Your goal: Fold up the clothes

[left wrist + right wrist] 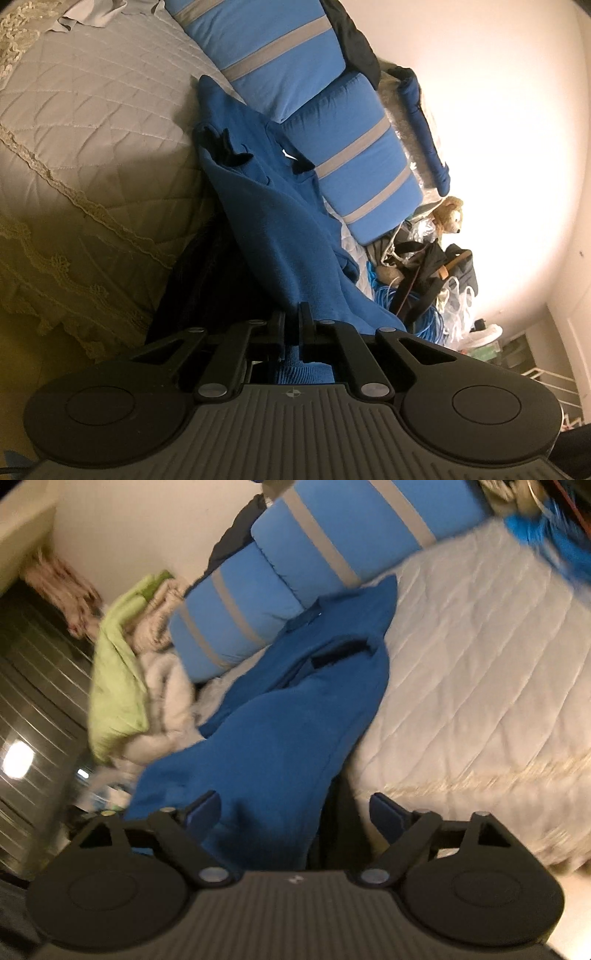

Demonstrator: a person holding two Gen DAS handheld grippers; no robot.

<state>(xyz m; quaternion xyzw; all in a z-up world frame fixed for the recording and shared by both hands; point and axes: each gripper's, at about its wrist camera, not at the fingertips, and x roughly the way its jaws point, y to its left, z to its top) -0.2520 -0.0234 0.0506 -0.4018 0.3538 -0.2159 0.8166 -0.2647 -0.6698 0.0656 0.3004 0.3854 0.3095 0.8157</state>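
Your left tool (291,325) is clamped on the ribbed hem of the blue hoodie (266,206), which trails ahead across the bed (92,110) toward the striped pillows (351,147). Right tool (295,812) stands apart, cloth between its fingers, nothing gripped. Risk: one-sided pull bunches the hoodie or drags it off the bed edge.

Quilted cream bedspread (92,110) covering bed — striped blue bolsters (280,579) lying against pale wall (498,110); clutter piling beside — lamp (17,762) glowing.
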